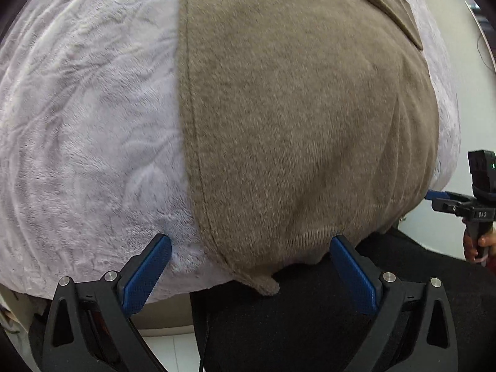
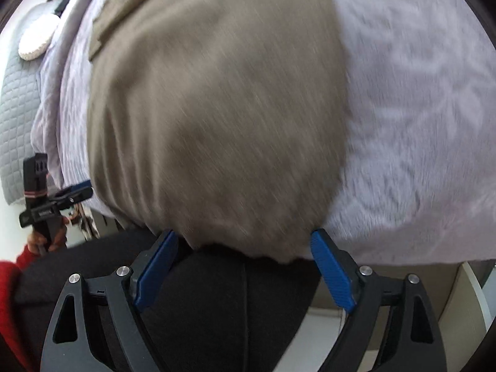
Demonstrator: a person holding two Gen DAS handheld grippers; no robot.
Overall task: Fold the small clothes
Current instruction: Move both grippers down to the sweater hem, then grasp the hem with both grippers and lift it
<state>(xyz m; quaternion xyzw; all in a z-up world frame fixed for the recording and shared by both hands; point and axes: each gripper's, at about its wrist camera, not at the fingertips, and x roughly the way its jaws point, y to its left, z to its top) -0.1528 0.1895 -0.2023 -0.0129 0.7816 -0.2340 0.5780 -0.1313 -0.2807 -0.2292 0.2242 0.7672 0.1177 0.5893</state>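
Between the wide-spread jaws of the left gripper [image 1: 250,248] hangs the near corner of a brown knit garment [image 1: 303,117], untouched; the right gripper [image 2: 245,241] gapes as wide over the hem's other end. It lies flat on a pale plush blanket [image 1: 86,130], its edge drooping over the side. It looks soft, light and limp, so I'd pinch both hem corners.

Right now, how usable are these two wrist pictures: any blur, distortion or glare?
Left wrist view: mostly sharp, the brown garment weave and seam readable, fisheye bulging the pale fleece cover. Right wrist view: diagonal motion streaks smear garment and cover, while the right gripper stays crisp. No glare in either; lighting soft and even.
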